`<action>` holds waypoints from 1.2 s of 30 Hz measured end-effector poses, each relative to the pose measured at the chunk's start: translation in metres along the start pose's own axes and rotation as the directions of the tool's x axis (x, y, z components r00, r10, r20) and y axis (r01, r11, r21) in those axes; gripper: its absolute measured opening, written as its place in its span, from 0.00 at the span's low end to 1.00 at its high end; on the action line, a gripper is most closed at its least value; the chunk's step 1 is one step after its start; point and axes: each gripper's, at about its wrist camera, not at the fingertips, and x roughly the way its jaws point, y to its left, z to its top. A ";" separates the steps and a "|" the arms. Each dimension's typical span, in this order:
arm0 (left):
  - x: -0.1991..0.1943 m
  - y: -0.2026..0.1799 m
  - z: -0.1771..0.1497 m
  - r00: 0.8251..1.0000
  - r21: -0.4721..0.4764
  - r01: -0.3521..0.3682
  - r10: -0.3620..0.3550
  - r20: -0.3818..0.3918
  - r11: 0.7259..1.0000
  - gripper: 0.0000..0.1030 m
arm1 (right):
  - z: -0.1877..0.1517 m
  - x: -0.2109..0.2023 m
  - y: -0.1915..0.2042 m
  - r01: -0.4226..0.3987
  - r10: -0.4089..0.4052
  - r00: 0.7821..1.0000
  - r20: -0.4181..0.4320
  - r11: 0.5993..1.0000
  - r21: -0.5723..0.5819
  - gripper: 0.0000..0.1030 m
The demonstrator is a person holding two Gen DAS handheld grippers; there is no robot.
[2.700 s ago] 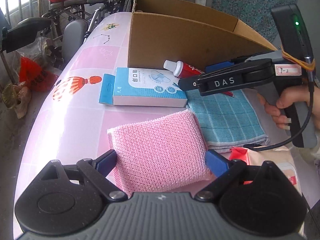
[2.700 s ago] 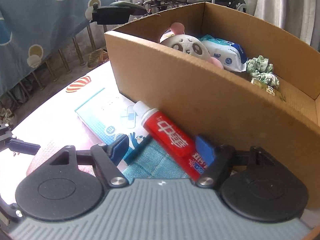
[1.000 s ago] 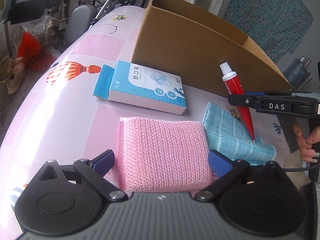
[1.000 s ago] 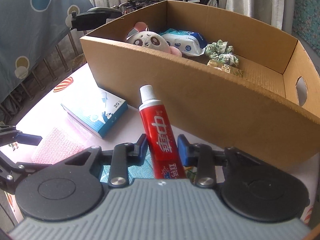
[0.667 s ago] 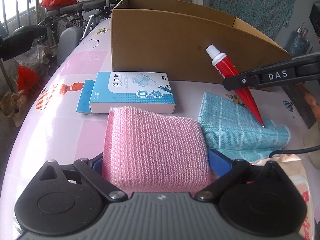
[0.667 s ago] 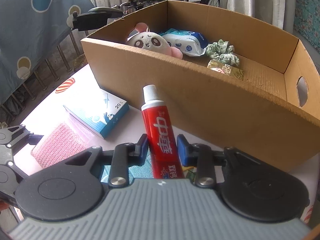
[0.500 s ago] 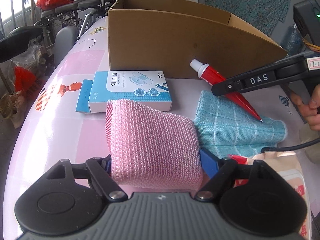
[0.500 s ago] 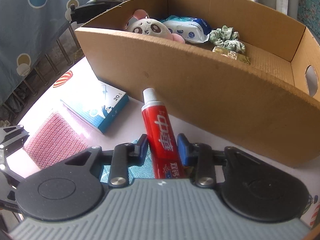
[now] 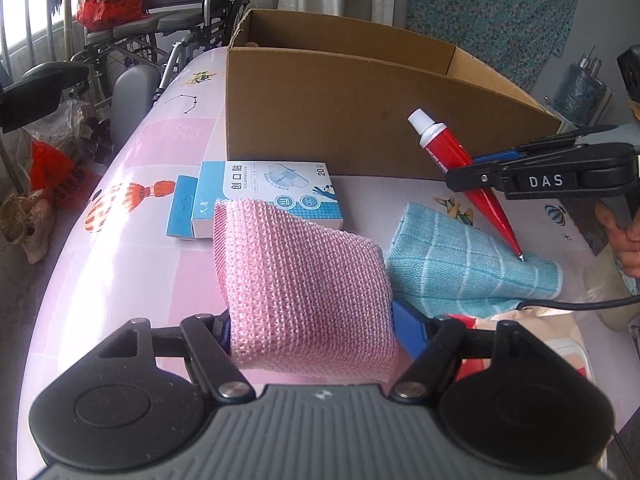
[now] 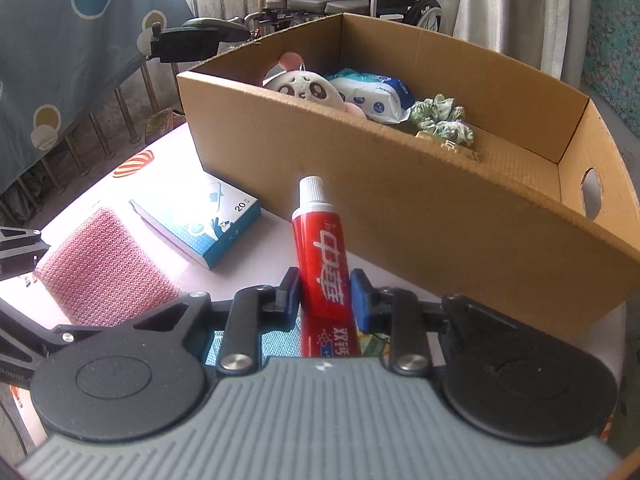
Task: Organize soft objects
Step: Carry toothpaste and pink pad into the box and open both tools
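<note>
Two hand-held grippers are at work over a pink patterned counter [image 9: 132,264], each with one thing between its blue-padded fingers. The left gripper [image 9: 310,322] has its fingers closing on the near end of one pink, coarsely knitted rectangular pad [image 9: 300,280], which bulges and lifts forward from them; the pads press into both its sides. The right gripper [image 10: 325,292] is likewise closing on one red plastic toothpaste tube with a white cap [image 10: 322,248], clamped at mid-length and standing up ahead of the fingers, cap toward the box. Beyond the left fingers lies one flat blue-and-white cardboard carton of plasters [image 9: 264,200], with one light blue checked woven cloth [image 9: 472,276] to their right, folded and soft, touching the tube's crimped tail, which comes down on it. Behind everything stands one long open brown corrugated cardboard box [image 10: 420,208] with a hand-hole in its end wall. Only the right wrist view looks into it: one round plush panda toy [image 10: 306,88], one crinkly blue-and-white pack of wipes [image 10: 372,94], one green patterned fabric scrunchie [image 10: 438,118], and something small and gold beside that, too hidden to name. The left wrist view sees only the box's outer wall, but it shows the right gripper from the side, the person's hand [image 9: 624,236] on its grip, and the cloth whole, which the right view glimpses only beneath its own fingers.
</note>
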 end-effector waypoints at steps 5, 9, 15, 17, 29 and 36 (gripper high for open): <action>-0.012 0.003 0.006 0.999 -0.005 0.009 -0.009 0.032 1.000 0.73 | 0.001 -0.042 -0.010 0.001 -0.003 0.995 0.095 1.000 0.022 0.24; -0.021 0.002 0.012 0.998 0.027 -0.002 0.000 0.063 1.000 0.73 | 0.010 -0.074 -0.026 -0.018 0.005 0.986 0.167 0.997 0.074 0.24; -0.032 0.002 0.023 0.995 0.043 0.000 -0.004 0.097 0.999 0.73 | 0.030 -0.099 -0.059 0.004 -0.038 0.970 0.241 0.990 0.143 0.24; -0.035 0.002 0.026 0.994 0.040 -0.004 0.000 0.111 0.999 0.73 | 0.037 -0.102 -0.073 0.009 -0.055 0.965 0.256 0.984 0.175 0.24; -0.034 -0.007 0.042 0.992 0.042 0.031 -0.036 0.122 0.999 0.73 | 0.119 0.008 -0.177 0.089 -0.109 0.994 0.029 0.911 0.402 0.24; -0.026 -0.009 0.046 0.994 0.038 0.024 -0.028 0.105 0.999 0.73 | 0.119 0.119 -0.211 0.179 -0.077 0.975 -0.208 0.828 0.532 0.24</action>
